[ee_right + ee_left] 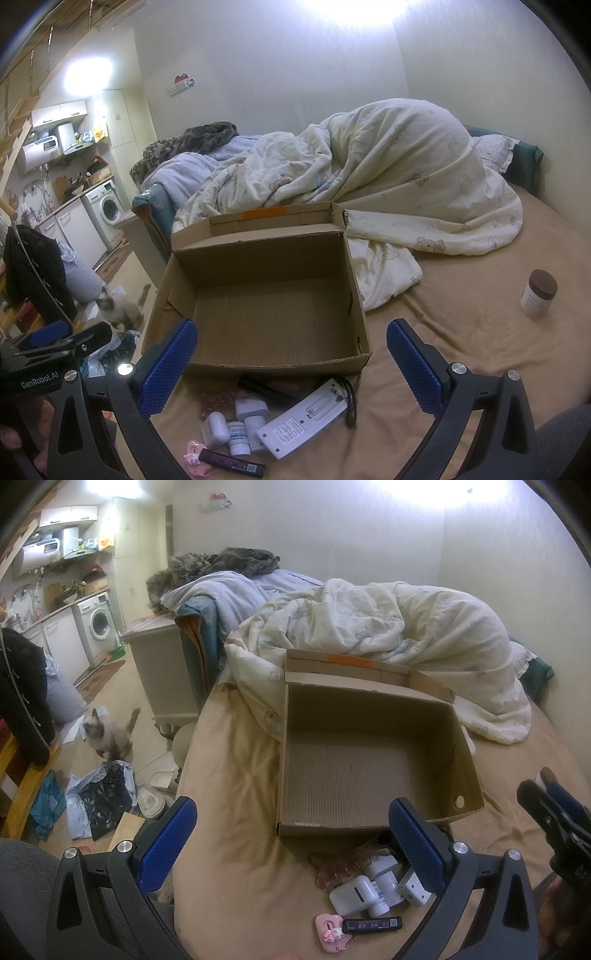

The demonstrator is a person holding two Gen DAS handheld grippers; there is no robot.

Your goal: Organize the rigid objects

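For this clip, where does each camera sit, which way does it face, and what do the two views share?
Left wrist: on the left gripper, facing the cardboard box; the right gripper shows at right.
Right wrist: on the right gripper, facing the box from the right; the left gripper shows at left.
Shared: box, small items, cat.

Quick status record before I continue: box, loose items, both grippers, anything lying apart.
cardboard box: open, nothing inside, on the bed
loose items: pile in front of the box, including remote, white bottle, black tube, pink charm
brown-lidded jar: upright, apart, right of the box
left gripper: open, holding nothing
right gripper: open, holding nothing
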